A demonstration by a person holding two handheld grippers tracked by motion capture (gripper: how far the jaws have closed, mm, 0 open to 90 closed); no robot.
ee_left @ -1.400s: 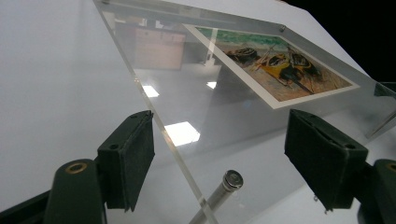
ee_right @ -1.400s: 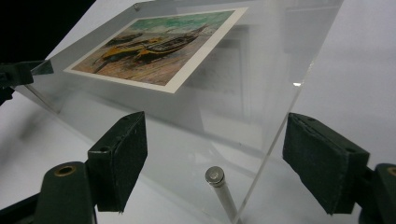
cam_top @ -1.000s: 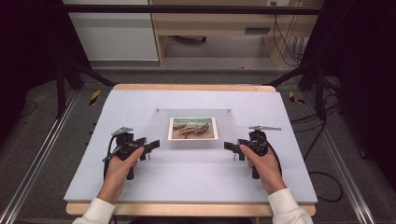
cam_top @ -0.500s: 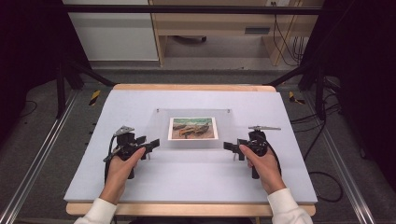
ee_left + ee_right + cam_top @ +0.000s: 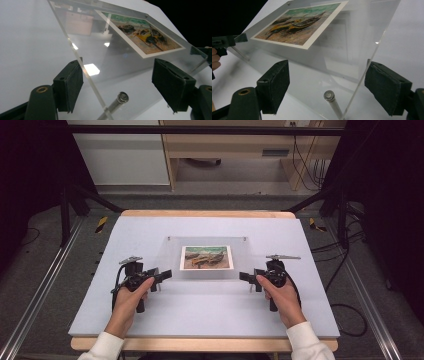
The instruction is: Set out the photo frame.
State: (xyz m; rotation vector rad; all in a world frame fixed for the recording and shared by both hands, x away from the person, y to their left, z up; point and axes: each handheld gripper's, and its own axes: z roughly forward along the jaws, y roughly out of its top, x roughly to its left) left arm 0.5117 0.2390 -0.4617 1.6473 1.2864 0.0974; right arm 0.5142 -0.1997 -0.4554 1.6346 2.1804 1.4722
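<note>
A clear acrylic picture frame (image 5: 206, 259) holding a painted print of beached boats (image 5: 206, 257) lies in the middle of the pale grey worktop (image 5: 200, 310), raised on short metal standoff pins (image 5: 329, 96). The left gripper (image 5: 165, 275) sits at the frame's near left corner, its 2 fingers (image 5: 68, 87) spread wide apart on either side of the acrylic edge. The right gripper (image 5: 244, 276) sits at the near right corner, fingers (image 5: 274, 85) likewise apart, straddling that edge without clamping it.

Clear acrylic frame (image 5: 206, 258) holds a green-and-yellow boat picture (image 5: 206, 257).
</note>
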